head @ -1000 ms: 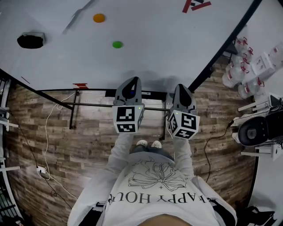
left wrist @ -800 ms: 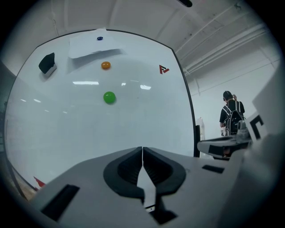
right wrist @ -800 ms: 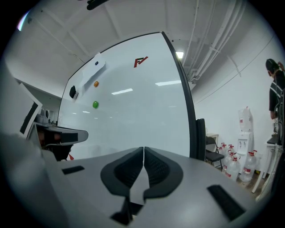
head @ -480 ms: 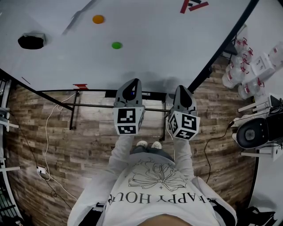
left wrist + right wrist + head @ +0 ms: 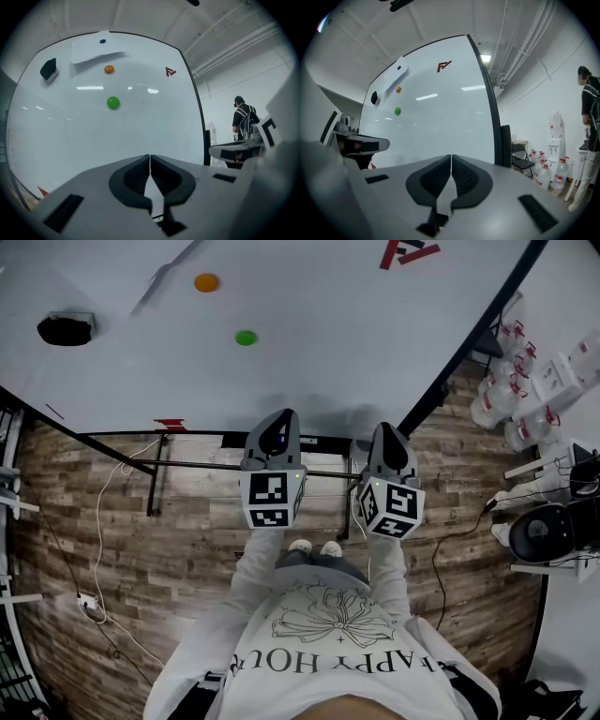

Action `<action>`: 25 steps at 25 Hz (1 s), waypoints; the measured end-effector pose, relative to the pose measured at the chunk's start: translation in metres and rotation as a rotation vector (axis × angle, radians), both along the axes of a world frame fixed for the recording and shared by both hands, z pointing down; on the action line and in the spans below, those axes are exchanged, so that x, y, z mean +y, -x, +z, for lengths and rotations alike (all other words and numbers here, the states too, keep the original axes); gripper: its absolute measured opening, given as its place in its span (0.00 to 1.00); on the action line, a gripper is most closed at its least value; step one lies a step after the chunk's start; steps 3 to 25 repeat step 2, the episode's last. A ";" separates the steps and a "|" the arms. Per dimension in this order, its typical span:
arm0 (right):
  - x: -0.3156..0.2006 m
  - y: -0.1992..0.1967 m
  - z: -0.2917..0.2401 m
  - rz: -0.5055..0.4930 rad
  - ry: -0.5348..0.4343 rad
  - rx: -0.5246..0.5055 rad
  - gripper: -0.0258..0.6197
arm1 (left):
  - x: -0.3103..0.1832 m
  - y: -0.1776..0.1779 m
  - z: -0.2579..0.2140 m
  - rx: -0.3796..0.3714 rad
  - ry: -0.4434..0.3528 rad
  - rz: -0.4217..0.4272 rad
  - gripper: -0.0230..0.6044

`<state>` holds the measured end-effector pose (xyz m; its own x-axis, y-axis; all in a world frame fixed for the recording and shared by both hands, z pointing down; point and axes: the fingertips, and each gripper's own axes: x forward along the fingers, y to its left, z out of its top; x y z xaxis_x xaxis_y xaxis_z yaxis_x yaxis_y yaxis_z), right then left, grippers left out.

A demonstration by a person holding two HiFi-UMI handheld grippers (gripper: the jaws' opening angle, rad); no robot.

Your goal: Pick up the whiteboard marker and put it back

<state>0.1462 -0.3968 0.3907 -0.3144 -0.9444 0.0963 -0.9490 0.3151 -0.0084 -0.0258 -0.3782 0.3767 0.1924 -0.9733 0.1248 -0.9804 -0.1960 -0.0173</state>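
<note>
Both grippers are held level at chest height, side by side, just short of the board. This reads as a ready stance: the task has not begun.

Left gripper (image 5: 150,161): jaws pressed together, nothing between them. Right gripper (image 5: 451,161): the same, closed and empty. Neither touches the board. Below them lies the wooden floor (image 5: 112,549).

The whiteboard (image 5: 328,334) stands directly ahead, on a dark frame. At its lower left edge sits a small red piece (image 5: 172,423), too small to identify. It could be the marker or only a label.

Farther up the board are a green magnet (image 5: 246,337), then an orange magnet (image 5: 206,282). A black eraser (image 5: 66,329) clings to the far left. A white sheet (image 5: 93,50) is pinned near the top.

Marker: not positively located in any view. Judgement: the closed jaws suit carrying and approach only. Either gripper must spread before any pick, once the marker is found.
</note>
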 end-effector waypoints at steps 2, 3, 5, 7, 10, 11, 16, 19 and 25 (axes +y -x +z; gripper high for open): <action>0.000 -0.001 0.000 0.001 -0.001 0.001 0.05 | 0.000 -0.001 0.000 -0.003 0.001 0.000 0.05; 0.000 -0.001 0.000 0.001 -0.001 0.001 0.05 | 0.000 -0.001 0.000 -0.003 0.001 0.000 0.05; 0.000 -0.001 0.000 0.001 -0.001 0.001 0.05 | 0.000 -0.001 0.000 -0.003 0.001 0.000 0.05; 0.000 -0.001 0.000 0.001 -0.001 0.001 0.05 | 0.000 -0.001 0.000 -0.003 0.001 0.000 0.05; 0.000 -0.001 0.000 0.001 -0.001 0.001 0.05 | 0.000 -0.001 0.000 -0.003 0.001 0.000 0.05; 0.000 -0.001 0.000 0.001 -0.001 0.001 0.05 | 0.000 -0.001 0.000 -0.003 0.001 0.000 0.05; 0.000 -0.001 0.000 0.001 -0.001 0.001 0.05 | 0.000 -0.001 0.000 -0.003 0.001 0.000 0.05; 0.000 -0.001 0.000 0.001 -0.001 0.001 0.05 | 0.000 -0.001 0.000 -0.003 0.001 0.000 0.05; 0.000 -0.001 0.000 0.001 -0.001 0.001 0.05 | 0.000 -0.001 0.000 -0.003 0.001 0.000 0.05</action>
